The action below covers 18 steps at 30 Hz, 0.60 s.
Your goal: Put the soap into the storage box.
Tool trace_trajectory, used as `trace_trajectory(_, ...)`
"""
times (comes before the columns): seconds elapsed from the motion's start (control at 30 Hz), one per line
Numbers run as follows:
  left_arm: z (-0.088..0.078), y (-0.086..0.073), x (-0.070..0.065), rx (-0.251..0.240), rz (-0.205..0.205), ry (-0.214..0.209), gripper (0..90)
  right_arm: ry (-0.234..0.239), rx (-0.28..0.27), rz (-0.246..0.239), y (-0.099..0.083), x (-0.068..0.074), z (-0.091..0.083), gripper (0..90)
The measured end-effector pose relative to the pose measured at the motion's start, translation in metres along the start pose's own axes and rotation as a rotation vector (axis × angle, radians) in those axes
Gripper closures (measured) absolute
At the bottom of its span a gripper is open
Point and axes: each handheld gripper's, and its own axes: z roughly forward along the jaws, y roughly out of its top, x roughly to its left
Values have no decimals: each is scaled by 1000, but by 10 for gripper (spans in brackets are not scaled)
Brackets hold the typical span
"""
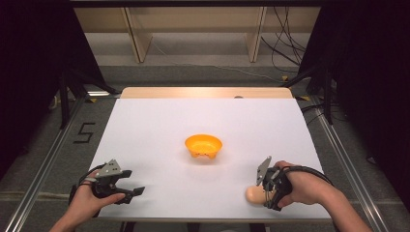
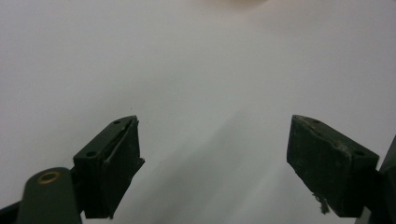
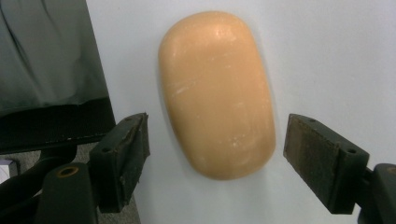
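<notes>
A white desk (image 1: 159, 121) carries the scene, with an orange bowl (image 1: 203, 146) sitting alone near its middle. At the desk's near right edge lies a peach-coloured bar of soap (image 3: 215, 93), flat on the white surface and well apart from the bowl. The right claw (image 3: 215, 154) hangs directly over the bar, jaws spread wide to either side of its nearer end and touching neither flank. In the high view, the right claw (image 1: 269, 193) and the hand that grips it cover most of the soap (image 1: 253, 194). The left claw (image 1: 131, 186) rests near the desk's left front corner, jaws also wide apart with nothing between them, as the left gripper view shows over bare white surface.

The step in hand appears to be the approach for a pick-up of the soap. The next move likely calls for lowering the right claw until the pads bracket the bar's sides, then closing firmly: the smooth, rounded surface could slip from a loose pinch.
</notes>
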Motion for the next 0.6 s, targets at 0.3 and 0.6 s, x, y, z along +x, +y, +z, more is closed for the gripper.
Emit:
trace_trajectory(0.3,0,0,-1,-12,-12,-8,172,5,13,-50,11,-3,9,232)
trace_trajectory(0.6,0,0,-1,-13,-13,-9,172,21,36,-64,18,-4,19,229)
